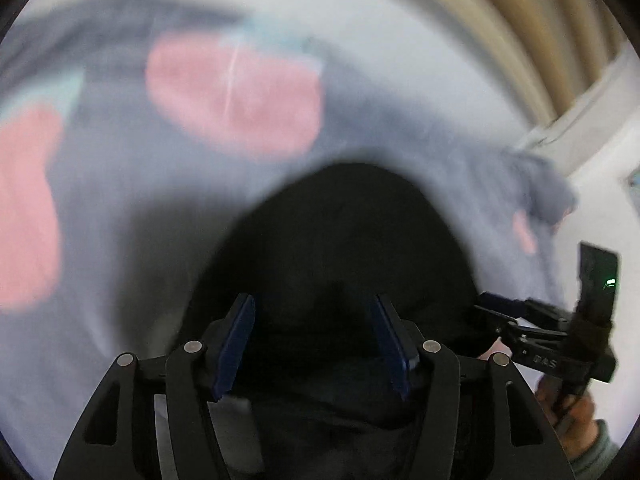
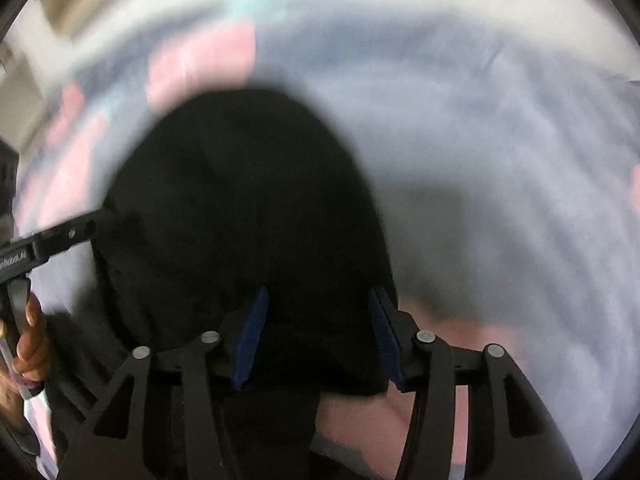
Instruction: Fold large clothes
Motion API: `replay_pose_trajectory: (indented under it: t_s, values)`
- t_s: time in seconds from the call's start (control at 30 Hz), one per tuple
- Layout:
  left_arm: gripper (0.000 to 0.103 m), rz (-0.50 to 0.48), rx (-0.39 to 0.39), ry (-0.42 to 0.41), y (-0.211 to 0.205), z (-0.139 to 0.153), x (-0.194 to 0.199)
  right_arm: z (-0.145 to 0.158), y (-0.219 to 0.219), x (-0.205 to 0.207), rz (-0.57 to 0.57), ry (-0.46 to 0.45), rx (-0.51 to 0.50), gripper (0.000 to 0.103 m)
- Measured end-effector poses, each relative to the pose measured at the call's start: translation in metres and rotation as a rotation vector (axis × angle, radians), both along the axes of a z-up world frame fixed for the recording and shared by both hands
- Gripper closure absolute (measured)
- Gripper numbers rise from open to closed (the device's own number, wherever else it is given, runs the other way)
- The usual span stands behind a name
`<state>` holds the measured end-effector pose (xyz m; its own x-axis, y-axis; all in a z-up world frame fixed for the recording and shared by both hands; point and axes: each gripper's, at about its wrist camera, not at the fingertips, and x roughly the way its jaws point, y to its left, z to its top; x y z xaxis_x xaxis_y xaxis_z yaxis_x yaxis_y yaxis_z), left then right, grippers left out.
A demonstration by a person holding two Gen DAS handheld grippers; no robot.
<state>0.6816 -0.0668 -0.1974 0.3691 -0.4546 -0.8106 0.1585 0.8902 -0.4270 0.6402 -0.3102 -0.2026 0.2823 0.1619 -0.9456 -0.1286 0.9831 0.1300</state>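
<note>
Two sets of tongs released above a black garment on a patterned sheet.

Left wrist view: the left tongs (image 1: 314,320) stand apart, gripping nothing, over the black garment (image 1: 340,232), which lies on a blurred lavender sheet (image 1: 120,184) with pink patches; the right tongs (image 1: 494,306) reach in from the right.
Right wrist view: the right tongs (image 2: 318,312) are likewise parted and unloaded, the black garment (image 2: 240,200) lying beneath and between the blue pads (image 2: 256,320); the left tongs (image 2: 86,226) enter at left, held by a hand (image 2: 30,340).
</note>
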Motion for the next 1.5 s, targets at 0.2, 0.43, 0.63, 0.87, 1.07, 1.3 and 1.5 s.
replay_pose_trajectory:
  t_s: [0.2, 0.43, 0.63, 0.87, 1.07, 1.3, 1.5]
  values:
    - [0.041, -0.004, 0.066, -0.065, -0.010, -0.026, -0.012, -0.017, -0.003, -0.011, 0.005, -0.034, 0.003, 0.044]
    - [0.041, 0.013, 0.069, -0.113, -0.005, -0.027, -0.025, -0.014, -0.007, -0.031, -0.001, -0.099, -0.013, 0.042]
    - [0.042, -0.043, 0.063, -0.106, 0.001, 0.005, -0.034, 0.003, -0.032, -0.043, 0.019, 0.000, 0.094, 0.037]
    - [0.037, 0.011, -0.064, -0.190, 0.043, 0.061, -0.007, 0.061, -0.082, -0.019, -0.023, -0.094, 0.221, 0.018]
    - [0.037, 0.014, -0.029, -0.031, 0.047, 0.024, 0.048, 0.021, -0.078, 0.010, 0.029, 0.002, 0.192, 0.018]
    - [0.037, -0.071, -0.160, 0.094, 0.029, -0.011, 0.067, -0.018, -0.060, 0.034, 0.028, 0.075, 0.313, 0.016]
    - [0.053, -0.085, -0.017, 0.045, -0.001, -0.011, 0.055, -0.003, -0.048, 0.046, 0.042, 0.026, 0.284, 0.057]
